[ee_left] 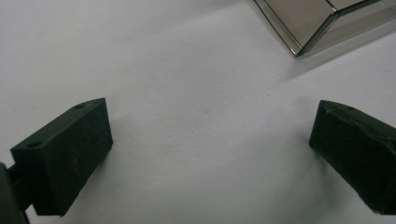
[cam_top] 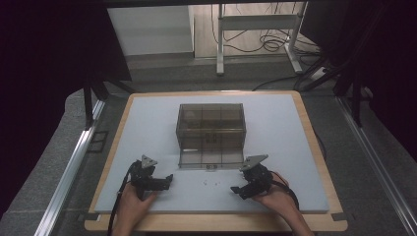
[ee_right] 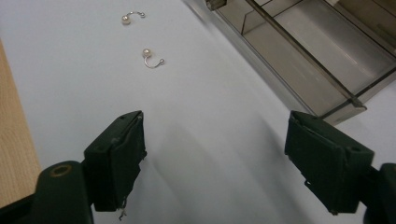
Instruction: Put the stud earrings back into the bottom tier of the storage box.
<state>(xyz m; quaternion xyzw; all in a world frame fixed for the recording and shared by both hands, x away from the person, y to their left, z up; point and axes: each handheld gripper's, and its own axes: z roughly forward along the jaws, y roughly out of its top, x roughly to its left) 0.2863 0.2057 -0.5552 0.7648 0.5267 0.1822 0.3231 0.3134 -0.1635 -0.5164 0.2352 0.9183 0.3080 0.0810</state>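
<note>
Pearl earrings (ee_right: 152, 57) tiny on white worktop (ee_right: 210, 140); right tool (ee_right: 212, 154) gaping, empty; left tool (ee_left: 205, 154) likewise. Risk: pads skid, flick earring away.

Dim room, grey floor (cam_top: 39, 162), white metal frame (cam_top: 255, 29), tangled cables (cam_top: 265, 42) behind

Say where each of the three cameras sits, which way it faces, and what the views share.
High view: above the person's side, facing forward and down on the white mat; both hands, left gripper and right gripper show.
Left gripper view: on the left gripper, facing bare mat and a corner of the clear box.
Right gripper view: on the right gripper, facing two pearl earrings.
Shared: the box and the mat.
</note>
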